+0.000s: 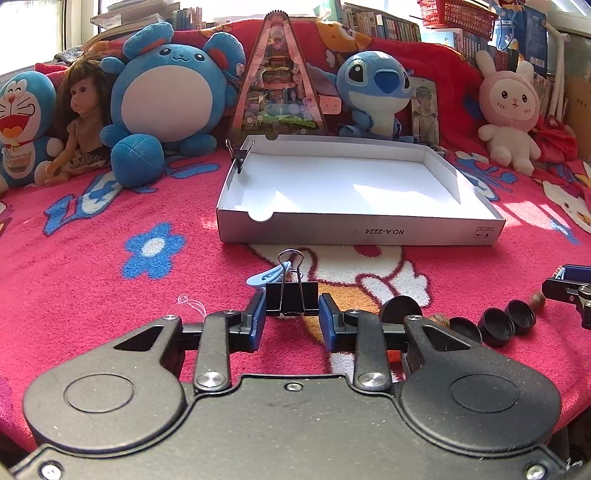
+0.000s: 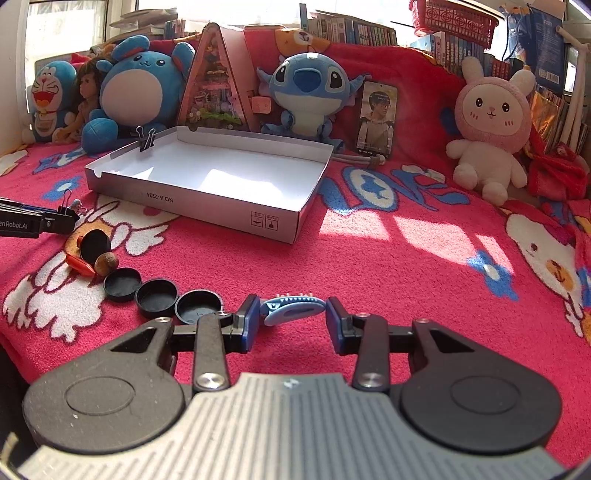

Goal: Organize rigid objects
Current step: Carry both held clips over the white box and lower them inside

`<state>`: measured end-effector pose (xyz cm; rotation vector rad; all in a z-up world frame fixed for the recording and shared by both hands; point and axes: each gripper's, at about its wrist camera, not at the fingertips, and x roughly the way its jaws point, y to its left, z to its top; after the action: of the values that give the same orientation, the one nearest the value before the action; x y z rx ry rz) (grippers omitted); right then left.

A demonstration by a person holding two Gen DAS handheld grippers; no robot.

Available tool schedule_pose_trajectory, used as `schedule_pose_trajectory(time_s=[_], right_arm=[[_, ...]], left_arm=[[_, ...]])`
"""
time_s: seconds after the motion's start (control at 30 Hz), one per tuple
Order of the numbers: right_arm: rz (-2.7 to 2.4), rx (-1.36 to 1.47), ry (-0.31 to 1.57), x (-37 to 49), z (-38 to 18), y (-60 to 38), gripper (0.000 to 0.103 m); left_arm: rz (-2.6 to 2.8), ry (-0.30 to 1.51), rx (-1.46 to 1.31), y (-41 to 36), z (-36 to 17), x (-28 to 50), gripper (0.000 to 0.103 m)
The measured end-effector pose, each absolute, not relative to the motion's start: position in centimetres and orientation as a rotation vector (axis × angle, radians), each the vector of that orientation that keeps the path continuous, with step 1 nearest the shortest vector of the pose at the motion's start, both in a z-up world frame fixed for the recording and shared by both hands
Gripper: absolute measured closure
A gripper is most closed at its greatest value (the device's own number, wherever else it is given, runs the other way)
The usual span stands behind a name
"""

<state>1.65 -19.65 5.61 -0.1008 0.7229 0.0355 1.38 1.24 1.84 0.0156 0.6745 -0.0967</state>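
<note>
My left gripper (image 1: pixel 291 301) is shut on a black binder clip (image 1: pixel 291 297), held just above the pink blanket in front of the white shallow box (image 1: pixel 360 230). A light blue clip (image 1: pixel 267 276) lies just behind it. My right gripper (image 2: pixel 290 310) stands open around a light blue hair clip (image 2: pixel 293 305) on the blanket; the jaws do not press it. The box also shows in the right wrist view (image 2: pixel 236 212), with another binder clip (image 2: pixel 146 137) clamped on its far left corner. Black caps (image 2: pixel 157 297), a nut (image 2: pixel 106 263) and an orange piece (image 2: pixel 79 266) lie left of the right gripper.
Plush toys, a doll (image 1: pixel 83 122), a triangular pink display (image 1: pixel 277 77) and a phone (image 2: pixel 377 116) line the back behind the box. Bookshelves and a red basket (image 2: pixel 456 16) stand beyond. A clear hook (image 1: pixel 190 304) lies left of the left gripper.
</note>
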Motion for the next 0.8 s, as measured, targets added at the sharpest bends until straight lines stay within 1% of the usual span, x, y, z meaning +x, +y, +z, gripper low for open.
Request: schedule_pose_trajectory(time_s=[0.3,0.63,0.73,0.77,0.8], right_arm=[[-0.019,-0.032,0.718,3.3,6.2,-19.3,0.058],[-0.028,-0.007,0.705,3.4,6.5,-19.2,0.058],[-0.028,0.0,0.709,3.4,6.5,-19.2,0.058],[-0.025,0.002,0.709,3.3,6.5,-19.2,0.058],[-0.024,0.001,0.709,3.3,6.5,-19.1,0.058]], left_arm=[[-0.155,0.669,-0.022,1.3,3.2,0.9,0.074],[-0.124,0.703,-0.021,1.3,2.2,1.4,0.073],[-0.108,0.705,-0.019,1.1,1.9,1.8,0.071],[-0.104,0.708,-0.026,1.1,1.8,2.0,0.068],[-0.1,0.71,-0.033,1.1,1.7,2.1,0.067]])
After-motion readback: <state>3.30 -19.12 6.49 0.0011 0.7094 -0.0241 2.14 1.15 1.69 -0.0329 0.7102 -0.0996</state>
